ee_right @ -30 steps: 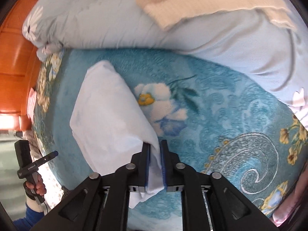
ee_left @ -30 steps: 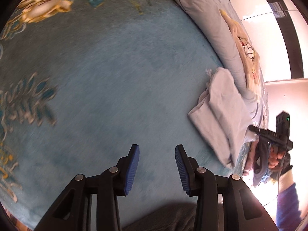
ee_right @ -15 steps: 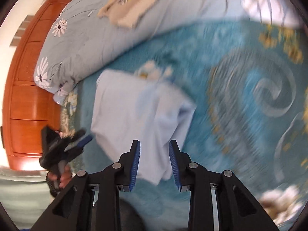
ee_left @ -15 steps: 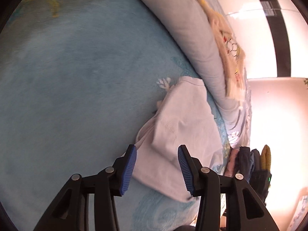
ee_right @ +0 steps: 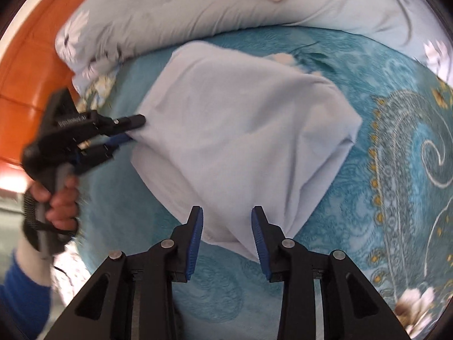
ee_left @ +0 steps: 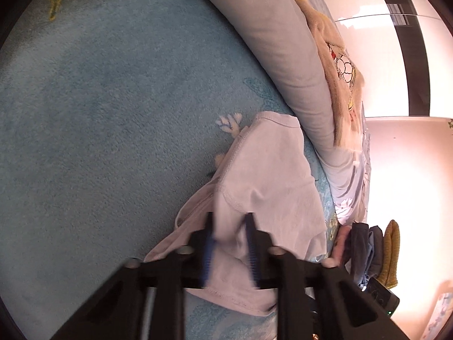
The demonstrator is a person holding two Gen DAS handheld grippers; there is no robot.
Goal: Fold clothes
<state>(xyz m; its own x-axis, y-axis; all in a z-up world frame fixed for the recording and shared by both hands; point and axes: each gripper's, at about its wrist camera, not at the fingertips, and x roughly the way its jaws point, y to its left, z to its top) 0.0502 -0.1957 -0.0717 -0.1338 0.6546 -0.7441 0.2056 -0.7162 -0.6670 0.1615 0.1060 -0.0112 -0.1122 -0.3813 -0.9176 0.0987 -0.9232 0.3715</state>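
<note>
Lying part-folded on a teal bed cover, a pale blue garment sits just below a floral pillow. Soft and light, it will likely sag unless taken by hems or corners. The left tool has cloth between its jaws, grip blurred; the right tool stands apart over the near edge.

We find only one bit of lettering, pale print along the black body of the left gripper in the right wrist view (too blurred for us to read), and nothing else legible.
</note>
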